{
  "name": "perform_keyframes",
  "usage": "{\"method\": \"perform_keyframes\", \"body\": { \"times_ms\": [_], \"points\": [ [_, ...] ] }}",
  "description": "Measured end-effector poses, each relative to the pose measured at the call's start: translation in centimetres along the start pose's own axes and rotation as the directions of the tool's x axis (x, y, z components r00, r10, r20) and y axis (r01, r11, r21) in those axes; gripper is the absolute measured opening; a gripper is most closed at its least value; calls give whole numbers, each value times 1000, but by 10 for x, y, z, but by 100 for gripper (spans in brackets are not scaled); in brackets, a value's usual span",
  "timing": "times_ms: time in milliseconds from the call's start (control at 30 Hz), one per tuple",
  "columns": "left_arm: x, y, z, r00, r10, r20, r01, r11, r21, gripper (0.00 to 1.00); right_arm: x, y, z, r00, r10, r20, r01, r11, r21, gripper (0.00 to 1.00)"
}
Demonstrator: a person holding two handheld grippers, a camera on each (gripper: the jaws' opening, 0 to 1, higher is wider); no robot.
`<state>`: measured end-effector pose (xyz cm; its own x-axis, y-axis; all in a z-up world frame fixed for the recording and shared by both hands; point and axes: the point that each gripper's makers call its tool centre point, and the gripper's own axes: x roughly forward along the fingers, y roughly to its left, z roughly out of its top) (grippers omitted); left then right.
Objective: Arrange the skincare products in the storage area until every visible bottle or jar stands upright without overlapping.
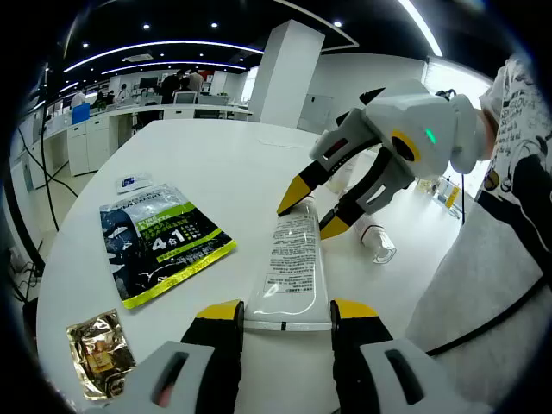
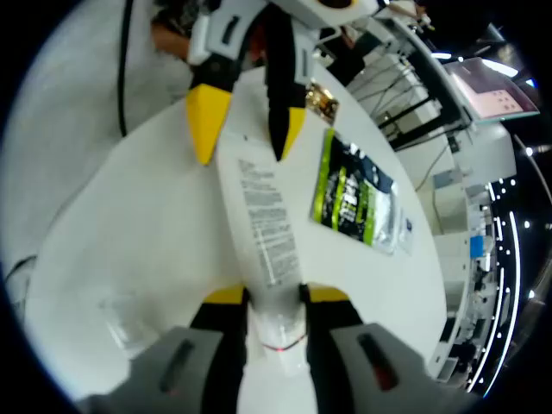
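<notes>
A white tube [image 1: 291,269] with printed text lies lengthwise on the white table [image 1: 207,155]. Its flat crimped end sits between my left gripper's [image 1: 287,310] yellow-tipped jaws. These are spread wide and flank the end on both sides. My right gripper [image 1: 317,210] reaches in from the right and closes on the tube's far, narrow end. In the right gripper view that narrow end of the tube [image 2: 263,233] is clamped by the right gripper [image 2: 276,296]. The left gripper [image 2: 247,125] straddles the wide end.
A green-and-black sachet [image 1: 159,237] [image 2: 354,194], a gold foil packet [image 1: 99,349] [image 2: 321,99] and a small blue-white packet [image 1: 131,182] lie left of the tube. A small clear bottle [image 1: 377,241] lies on its side behind the right gripper. A person [image 1: 526,147] stands at the table's right edge.
</notes>
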<state>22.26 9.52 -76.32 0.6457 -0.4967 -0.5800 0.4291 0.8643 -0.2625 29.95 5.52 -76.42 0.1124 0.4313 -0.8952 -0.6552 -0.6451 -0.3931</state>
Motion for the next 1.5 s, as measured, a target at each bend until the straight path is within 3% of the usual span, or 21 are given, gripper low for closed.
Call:
{"method": "perform_keyframes", "body": {
  "times_ms": [133, 267, 367, 533, 667, 700, 733, 800, 967, 1067, 1233, 1500],
  "points": [
    [-1, 4, -7, 998, 62, -21, -57, 982, 183, 41, 1, 0, 2, 995, 87, 54, -91, 994, 62, 22],
    [-4, 8, -6, 996, 92, -7, -88, 971, 221, 32, 0, 2, 4, 984, 160, 80, -168, 980, 111, 22],
    [-9, 10, -3, 995, 98, 21, -100, 974, 204, 26, -1, 4, 6, 973, 205, 103, -219, 964, 148, 22],
    [-14, 17, 5, 991, 116, 68, -123, 985, 119, 17, -3, 6, 11, 967, 217, 135, -241, 950, 200, 23],
    [-19, 25, 14, 990, 105, 96, -99, 993, -62, 12, -6, 7, 19, 974, 185, 131, -208, 960, 189, 20],
    [-19, 27, 16, 989, 108, 103, -101, 992, -76, 10, -6, 6, 20, 977, 172, 126, -193, 964, 181, 20],
    [-21, 33, 16, 987, 127, 97, -119, 989, -84, 7, -6, 4, 21, 982, 152, 115, -170, 972, 165, 18],
    [-19, 29, 15, 992, 100, 71, -88, 984, -157, 7, -4, 5, 21, 987, 141, 84, -153, 975, 161, 18],
    [-19, 29, 15, 991, 111, 69, -101, 986, -132, 7, -2, 3, 21, 991, 133, 35, -137, 977, 164, 18],
    [-17, 25, 14, 995, 77, 59, -66, 984, -168, 8, -1, 2, 20, 988, 150, 22, -151, 975, 164, 18],
    [-12, 20, 11, 997, 61, 52, -53, 988, -146, 8, 4, 4, 19, 971, 237, 1, -234, 960, 156, 18],
    [-10, 21, 11, 993, 81, 89, -70, 990, -120, 10, 13, 7, 17, 949, 313, -33, -304, 938, 168, 18]
  ]
}}
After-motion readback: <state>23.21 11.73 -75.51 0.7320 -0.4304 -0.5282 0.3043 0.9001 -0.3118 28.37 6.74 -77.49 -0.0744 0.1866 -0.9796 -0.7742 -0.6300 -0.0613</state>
